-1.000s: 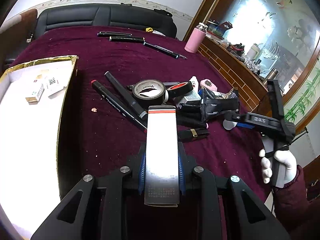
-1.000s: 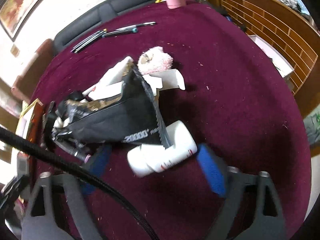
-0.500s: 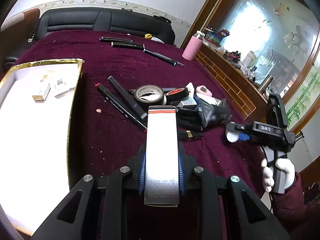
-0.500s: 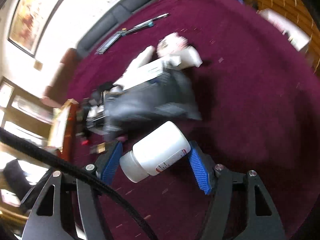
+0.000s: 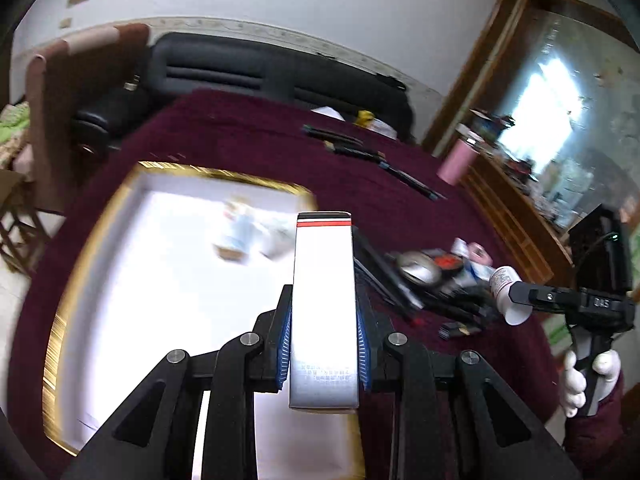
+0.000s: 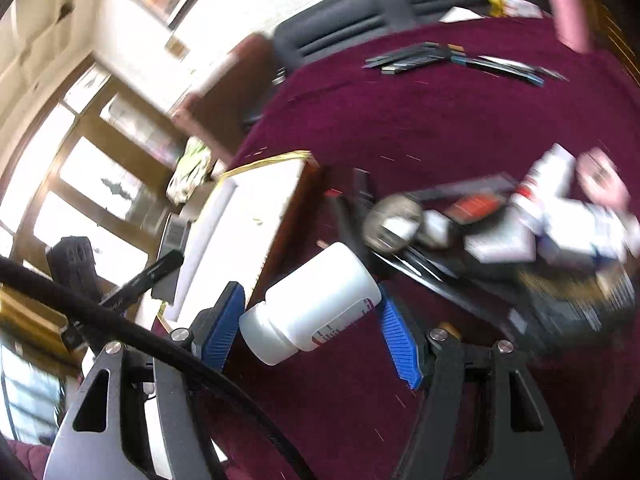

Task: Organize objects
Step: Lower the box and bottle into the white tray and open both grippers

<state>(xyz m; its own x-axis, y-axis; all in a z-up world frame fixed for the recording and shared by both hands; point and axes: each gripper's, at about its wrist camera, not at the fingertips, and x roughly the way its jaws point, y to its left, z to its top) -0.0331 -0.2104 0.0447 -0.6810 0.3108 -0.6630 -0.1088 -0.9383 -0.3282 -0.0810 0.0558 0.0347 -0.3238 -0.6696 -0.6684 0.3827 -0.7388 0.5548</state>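
Both loads are up off the clutter now: left claw (image 5: 323, 344) clamped on the tall white carton (image 5: 323, 312) above the gold-rimmed white tray (image 5: 100, 240), right claw (image 6: 312, 320) clamped on the white plastic bottle (image 6: 316, 300), following toward it.

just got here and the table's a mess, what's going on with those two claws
A person is tidying a table covered in a dark red cloth, with a claw in each hand. The left claw is shut on a tall white carton, held above the gold-edged white box. The right claw grips a white pill bottle, lifted off the cloth beside the same box. A pile of markers, tape rolls and small cartons remains on the cloth.
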